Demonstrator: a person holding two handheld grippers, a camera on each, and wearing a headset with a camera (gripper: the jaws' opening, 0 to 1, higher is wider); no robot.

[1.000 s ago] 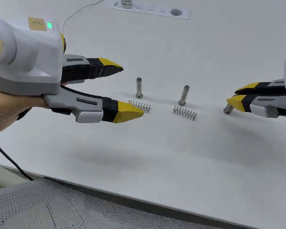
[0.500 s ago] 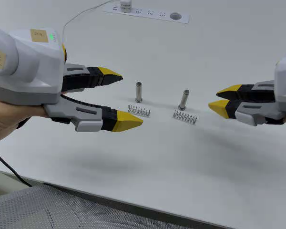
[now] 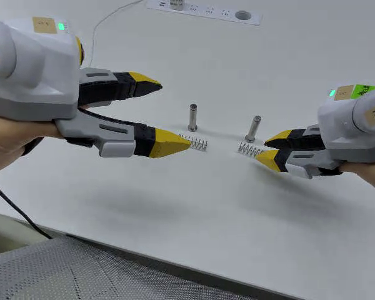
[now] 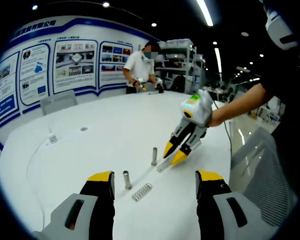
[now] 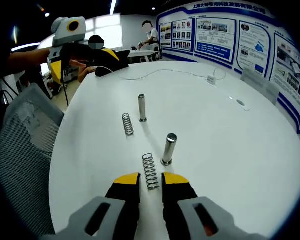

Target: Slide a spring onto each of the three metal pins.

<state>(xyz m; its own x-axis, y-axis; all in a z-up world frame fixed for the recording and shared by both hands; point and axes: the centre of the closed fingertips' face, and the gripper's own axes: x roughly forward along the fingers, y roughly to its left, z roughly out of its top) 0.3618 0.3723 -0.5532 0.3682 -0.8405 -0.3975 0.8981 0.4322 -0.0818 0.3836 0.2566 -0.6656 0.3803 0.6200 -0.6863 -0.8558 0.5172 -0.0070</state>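
Observation:
Two metal pins stand upright on the white table, one at the left [image 3: 192, 117] and one at the right [image 3: 254, 128]. A loose spring lies in front of each: the left spring [image 3: 194, 142] and the right spring [image 3: 248, 149]. My left gripper [image 3: 169, 112] hovers wide open, left of the left pin, with nothing in it. My right gripper [image 3: 264, 149] is low at the right spring. In the right gripper view its tips [image 5: 151, 181] stand a narrow gap apart, and the near end of that spring [image 5: 149, 171] lies between them, beside the pin [image 5: 168, 148].
A white power strip [image 3: 203, 10] and a cable [image 3: 109, 19] lie at the table's far side. The table's front edge runs near a grey perforated chair [image 3: 62, 269]. People stand at the far end of the table [image 4: 142, 70].
My right gripper has moved left from the right edge down to the right spring. The spring-wrapped piece at its tips a second ago is out of sight. The left gripper has hardly moved.

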